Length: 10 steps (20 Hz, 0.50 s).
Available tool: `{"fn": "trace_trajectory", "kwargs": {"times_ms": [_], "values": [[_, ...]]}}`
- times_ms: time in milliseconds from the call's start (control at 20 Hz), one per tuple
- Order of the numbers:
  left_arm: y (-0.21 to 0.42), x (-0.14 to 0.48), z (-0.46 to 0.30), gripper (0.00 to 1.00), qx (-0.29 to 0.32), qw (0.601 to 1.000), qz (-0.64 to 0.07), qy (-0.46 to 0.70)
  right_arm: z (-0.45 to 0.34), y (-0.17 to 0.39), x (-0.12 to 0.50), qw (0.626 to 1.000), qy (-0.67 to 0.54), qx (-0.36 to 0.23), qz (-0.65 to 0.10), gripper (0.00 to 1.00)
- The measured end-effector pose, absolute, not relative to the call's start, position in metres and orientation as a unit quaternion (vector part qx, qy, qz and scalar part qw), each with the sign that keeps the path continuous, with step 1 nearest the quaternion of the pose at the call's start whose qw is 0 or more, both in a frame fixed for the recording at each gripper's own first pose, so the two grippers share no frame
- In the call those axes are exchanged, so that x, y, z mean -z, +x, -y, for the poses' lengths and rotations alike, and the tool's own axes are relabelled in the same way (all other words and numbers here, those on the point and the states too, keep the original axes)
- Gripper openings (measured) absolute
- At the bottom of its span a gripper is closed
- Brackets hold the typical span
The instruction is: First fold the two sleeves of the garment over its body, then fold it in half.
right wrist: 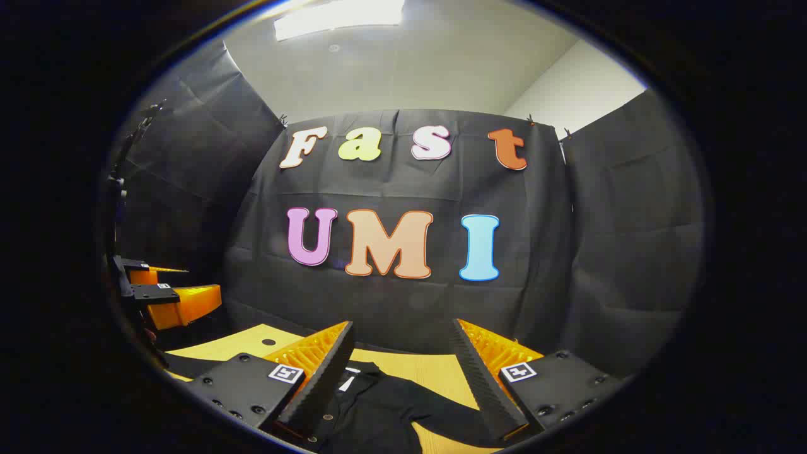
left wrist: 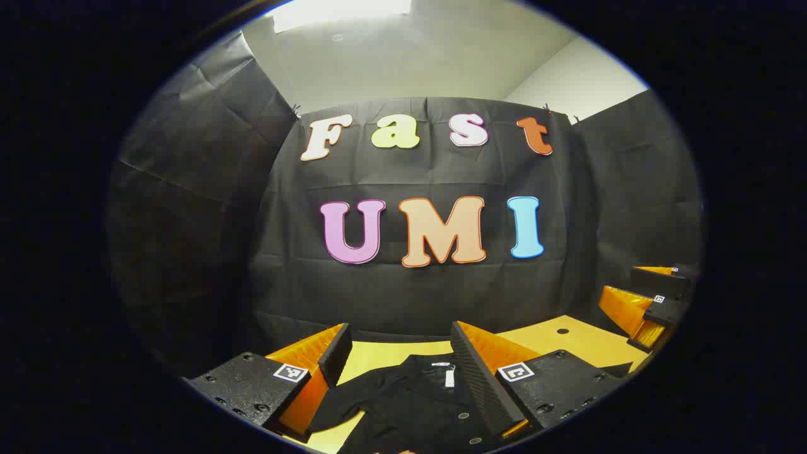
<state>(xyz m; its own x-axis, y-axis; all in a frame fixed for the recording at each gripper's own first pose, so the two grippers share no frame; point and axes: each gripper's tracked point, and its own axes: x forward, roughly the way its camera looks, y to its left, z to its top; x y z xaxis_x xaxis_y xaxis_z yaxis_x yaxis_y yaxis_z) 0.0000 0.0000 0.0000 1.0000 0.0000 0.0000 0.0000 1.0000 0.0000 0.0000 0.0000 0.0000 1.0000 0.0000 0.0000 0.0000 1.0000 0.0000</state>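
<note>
Task not started: black garment (left wrist: 416,403) flat on worktop (left wrist: 567,343), sleeves unfolded w/ left tongs (left wrist: 397,372) & right tongs (right wrist: 403,372) both apart, empty, above it.

Both claws open, held level, side by side

Left claw (left wrist: 397,362) sat with fingers spread wide, nothing between them, aimed forward and slightly down. Right claw (right wrist: 400,366) was the same: fingers wide apart, nothing gripped, same forward pitch. In the left gripper view, the right claw showed at the far right edge, a bit higher in frame, fingers apart. In the right gripper view, the left claw showed at the far left edge, also fingers apart. The two were well apart, roughly parallel.
</note>
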Motion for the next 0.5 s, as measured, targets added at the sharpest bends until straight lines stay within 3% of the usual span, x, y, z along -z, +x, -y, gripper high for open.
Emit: {"fn": "trace_trajectory", "kwargs": {"times_ms": [500], "values": [[0.0, 0.008, -0.029, 0.93, -0.008, 1.0, -0.001, 0.023, -0.016, 0.002, 0.005, 1.0, 0.029, 0.002, -0.011, 0.97]]}}
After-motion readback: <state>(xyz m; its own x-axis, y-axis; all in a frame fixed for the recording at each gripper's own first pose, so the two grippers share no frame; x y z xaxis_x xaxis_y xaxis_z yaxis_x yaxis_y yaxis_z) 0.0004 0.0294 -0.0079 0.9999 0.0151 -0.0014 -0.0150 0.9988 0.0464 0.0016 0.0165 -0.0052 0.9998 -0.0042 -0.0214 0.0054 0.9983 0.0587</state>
